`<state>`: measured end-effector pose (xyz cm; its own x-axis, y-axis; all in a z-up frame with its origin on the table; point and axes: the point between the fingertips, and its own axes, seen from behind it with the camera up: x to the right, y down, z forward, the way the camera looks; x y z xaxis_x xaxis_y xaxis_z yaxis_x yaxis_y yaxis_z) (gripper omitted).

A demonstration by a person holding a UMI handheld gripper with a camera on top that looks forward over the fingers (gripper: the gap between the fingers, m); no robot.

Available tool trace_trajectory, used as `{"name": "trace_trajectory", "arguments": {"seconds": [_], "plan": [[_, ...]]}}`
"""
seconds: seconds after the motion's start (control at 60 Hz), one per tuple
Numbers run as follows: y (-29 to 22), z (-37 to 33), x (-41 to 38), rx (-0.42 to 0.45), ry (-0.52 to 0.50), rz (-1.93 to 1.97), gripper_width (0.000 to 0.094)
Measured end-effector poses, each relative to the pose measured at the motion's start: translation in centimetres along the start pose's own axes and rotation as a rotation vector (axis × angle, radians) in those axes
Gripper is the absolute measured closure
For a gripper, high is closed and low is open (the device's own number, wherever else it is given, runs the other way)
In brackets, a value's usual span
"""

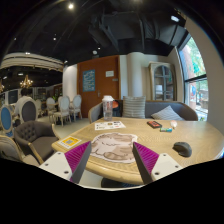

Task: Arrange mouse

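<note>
Wooden bench (200, 135) carries a dark mouse (182, 148) off to the right of the gripper (113, 158), whose fingers stand wide apart, empty, over a printed mat (112, 148).

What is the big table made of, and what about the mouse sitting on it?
The table looks like pale wood with a smooth, light tan top, though it could be a wood-look coating. The mouse looks like dark grey plastic with a rounded, dull shell. It lies beyond the open claw, off to the right of its fingers.
</note>
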<state>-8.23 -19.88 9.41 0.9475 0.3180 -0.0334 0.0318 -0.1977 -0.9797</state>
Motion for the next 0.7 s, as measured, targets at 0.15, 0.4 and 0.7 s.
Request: {"name": "trace_trajectory", "arguments": {"seconds": [0.15, 0.4, 0.7], "plan": [[1.2, 0.3, 6.1, -0.063, 0.101, -0.059, 0.0083], [5.4, 0.6, 23.9, -0.217, 0.364, -0.021, 0.0087], [7.6, 5.6, 34.0, -0.396, 0.426, -0.001, 0.0096]]}}
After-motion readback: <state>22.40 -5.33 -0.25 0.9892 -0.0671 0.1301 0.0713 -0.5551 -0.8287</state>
